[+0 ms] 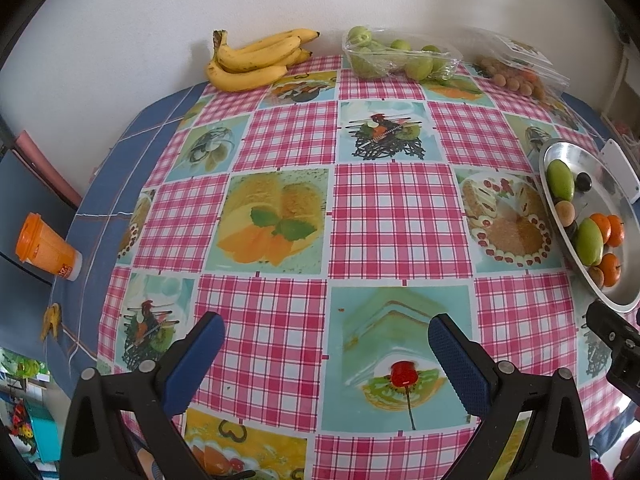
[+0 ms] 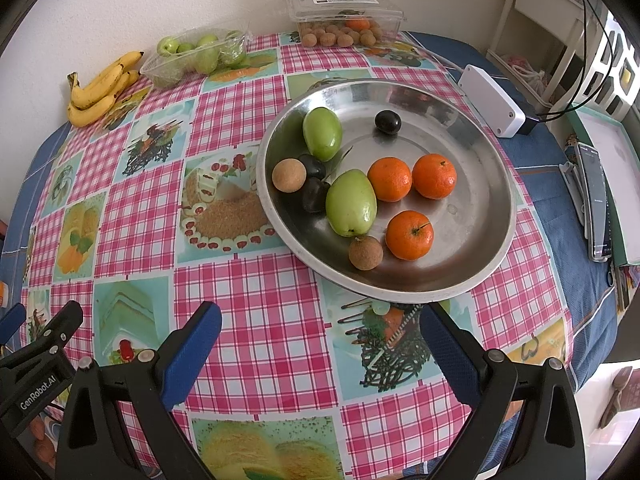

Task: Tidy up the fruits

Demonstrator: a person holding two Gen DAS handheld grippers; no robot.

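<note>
A: What do we see in the metal plate (image 2: 472, 240) just ahead of our right gripper (image 2: 320, 336)?

B: We count three oranges (image 2: 434, 176), two big green fruits (image 2: 351, 203), two small brown round ones (image 2: 289, 175) and three dark ones (image 2: 388, 121).

A: And our grippers?

B: Both are spread wide and hold nothing. The left gripper (image 1: 326, 340) hangs over bare tablecloth (image 1: 288, 320), with the plate far off to its right, partly cut off.

A: What is far ahead of us?

B: One bunch of bananas (image 2: 100, 90), one clear tray of green fruits (image 2: 200, 56), and one clear box of small brown fruits (image 2: 348, 20) with something orange inside. We cannot count those through the plastic.

A: Anything else?

B: A white box (image 2: 492, 100) sits beyond the plate, and an orange cup (image 1: 46, 246) is far left of the left gripper
</note>
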